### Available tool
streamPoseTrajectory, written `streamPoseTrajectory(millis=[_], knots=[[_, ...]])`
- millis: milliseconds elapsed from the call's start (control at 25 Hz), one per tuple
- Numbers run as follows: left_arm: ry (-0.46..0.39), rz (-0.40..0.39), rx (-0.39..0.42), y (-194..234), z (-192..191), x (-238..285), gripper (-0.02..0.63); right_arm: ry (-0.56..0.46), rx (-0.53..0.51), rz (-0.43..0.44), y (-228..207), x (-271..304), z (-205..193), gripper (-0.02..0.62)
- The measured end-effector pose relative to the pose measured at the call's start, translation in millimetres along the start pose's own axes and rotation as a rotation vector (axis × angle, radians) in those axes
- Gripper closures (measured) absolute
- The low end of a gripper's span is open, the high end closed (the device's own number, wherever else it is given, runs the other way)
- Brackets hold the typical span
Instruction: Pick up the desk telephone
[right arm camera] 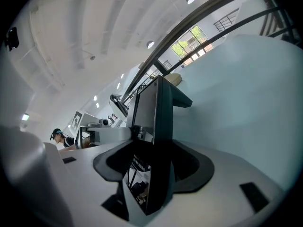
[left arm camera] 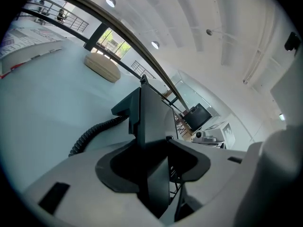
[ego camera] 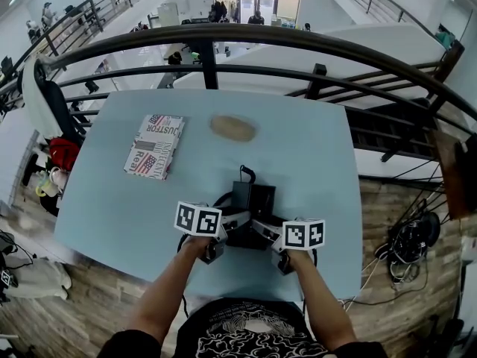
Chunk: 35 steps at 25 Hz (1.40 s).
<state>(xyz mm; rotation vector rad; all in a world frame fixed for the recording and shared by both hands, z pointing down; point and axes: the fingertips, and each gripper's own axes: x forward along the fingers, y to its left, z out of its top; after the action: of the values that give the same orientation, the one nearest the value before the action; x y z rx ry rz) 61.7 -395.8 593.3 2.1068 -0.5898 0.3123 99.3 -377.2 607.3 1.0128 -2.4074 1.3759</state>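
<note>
I am gripping the desk telephone (ego camera: 253, 198), left gripper (ego camera: 227, 231) and right gripper (ego camera: 266, 233) clamping wide-set jaws on its opposite edges. The dark, slab-shaped set is trailing a coiled cord (left arm camera: 94, 131).

Black T-shirt (ego camera: 250, 333) is worn, sleeves cut short, white line-art print across the chest. The left gripper (ego camera: 232, 224) and right gripper (ego camera: 262, 230) are built alike. Each is topped by a white cube faced with black square markers: left cube (ego camera: 197, 218), right cube (ego camera: 304, 234). Jaws are moulded in light grey plastic, broad and rounded, with a dark grey scooped recess on the inner side. One small black rectangular slot is seen on each jaw's outer surface.
</note>
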Motion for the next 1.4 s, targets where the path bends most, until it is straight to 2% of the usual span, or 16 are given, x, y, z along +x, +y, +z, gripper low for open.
streamPoseTrajectory(millis=[280, 600, 1080, 1400], knots=[[-0.07, 0.014, 0.023, -11, 9, -8, 0.402, -0.034, -0.038, 0.003, 10, -8, 8, 0.35], [-0.171, 0.019, 0.07, -33, 28, -32, 0.402, -0.09, -0.133, 0.018, 41, -20, 29, 0.351], [-0.321, 0.004, 0.224, -98, 64, -89, 0.402, -0.225, -0.301, 0.037, 116, -56, 64, 0.348], [-0.405, -0.016, 0.33, -139, 72, -131, 0.402, -0.324, -0.41, 0.047, 168, -81, 71, 0.347]])
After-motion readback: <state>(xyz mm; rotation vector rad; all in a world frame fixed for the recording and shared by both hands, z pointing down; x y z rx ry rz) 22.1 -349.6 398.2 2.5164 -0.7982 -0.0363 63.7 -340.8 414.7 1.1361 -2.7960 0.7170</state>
